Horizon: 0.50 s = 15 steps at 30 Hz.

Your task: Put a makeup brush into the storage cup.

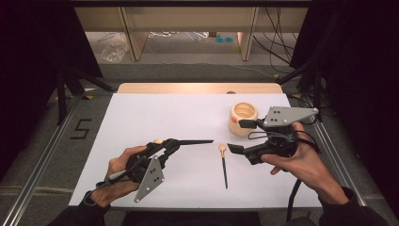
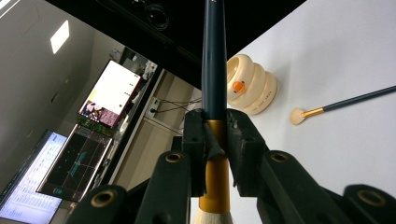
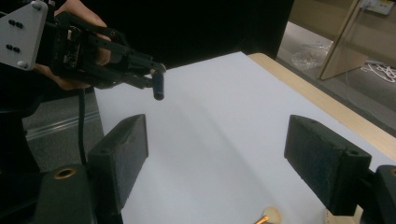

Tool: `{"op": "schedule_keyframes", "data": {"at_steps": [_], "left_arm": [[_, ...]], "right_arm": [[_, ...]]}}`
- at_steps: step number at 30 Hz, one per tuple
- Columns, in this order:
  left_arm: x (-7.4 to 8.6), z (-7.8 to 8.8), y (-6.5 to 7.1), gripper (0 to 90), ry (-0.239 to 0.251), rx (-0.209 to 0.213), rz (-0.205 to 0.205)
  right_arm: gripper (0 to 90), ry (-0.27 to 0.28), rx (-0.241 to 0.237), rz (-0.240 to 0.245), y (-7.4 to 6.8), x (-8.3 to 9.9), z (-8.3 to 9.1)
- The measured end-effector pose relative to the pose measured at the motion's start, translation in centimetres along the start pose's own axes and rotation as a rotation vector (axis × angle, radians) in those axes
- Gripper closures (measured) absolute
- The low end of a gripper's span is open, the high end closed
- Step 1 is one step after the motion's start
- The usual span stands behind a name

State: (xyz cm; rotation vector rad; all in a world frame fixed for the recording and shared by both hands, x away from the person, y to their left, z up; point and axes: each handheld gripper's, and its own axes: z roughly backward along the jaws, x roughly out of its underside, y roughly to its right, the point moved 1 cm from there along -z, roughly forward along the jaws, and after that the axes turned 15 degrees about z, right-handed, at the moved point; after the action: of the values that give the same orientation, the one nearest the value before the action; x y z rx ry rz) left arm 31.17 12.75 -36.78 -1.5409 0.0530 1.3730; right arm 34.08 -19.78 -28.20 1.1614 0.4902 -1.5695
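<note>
Left fingers: in the left gripper view, the two black fingers [image 2: 215, 144] are clamped on a brush, pressing on either side of its gold band.
Held brush: a dark blue handle [image 2: 214, 56] runs straight toward 12 o'clock in that view, with pale bristles just below the gold band at the bottom edge. In the high view the held brush [image 1: 195, 141] points level toward 3 o'clock, lifted off the table.
Left gripper: sits at about 7 o'clock on the table in the high view [image 1: 165, 147], with a hand [image 1: 123, 172] wrapped around its body and a grey three-cornered plate [image 1: 150, 178] on it.
Right fingers: apart, with nothing between them; in the right gripper view the two black pads [image 3: 120, 154] stand wide over bare white surface.
Right gripper: at about 3 o'clock on the table in the high view [image 1: 240, 136], held by the other hand [image 1: 301, 162], its fingers pointing toward 9 o'clock.
Second brush: lies flat on the table [image 1: 224, 165], just beside the right fingers, its pale round head at 12 o'clock and its dark handle running toward 6 o'clock.
Holder: a cream ribbed pot with an orange dot [image 1: 243, 117], upright at about 2 o'clock, beside the right gripper.
Table: white top with a wooden far edge [image 1: 155, 113].
</note>
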Motion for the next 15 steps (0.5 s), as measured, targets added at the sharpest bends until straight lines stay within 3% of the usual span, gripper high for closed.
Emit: {"op": "schedule_keyframes", "data": {"at_steps": [15], "left_arm": [[-0.01,0.24,0.25,78.4,0.047,-0.005,-0.084]], "right_arm": [[22.4,-0.002,-0.013,0.0,0.0,0.07,0.01]]}}
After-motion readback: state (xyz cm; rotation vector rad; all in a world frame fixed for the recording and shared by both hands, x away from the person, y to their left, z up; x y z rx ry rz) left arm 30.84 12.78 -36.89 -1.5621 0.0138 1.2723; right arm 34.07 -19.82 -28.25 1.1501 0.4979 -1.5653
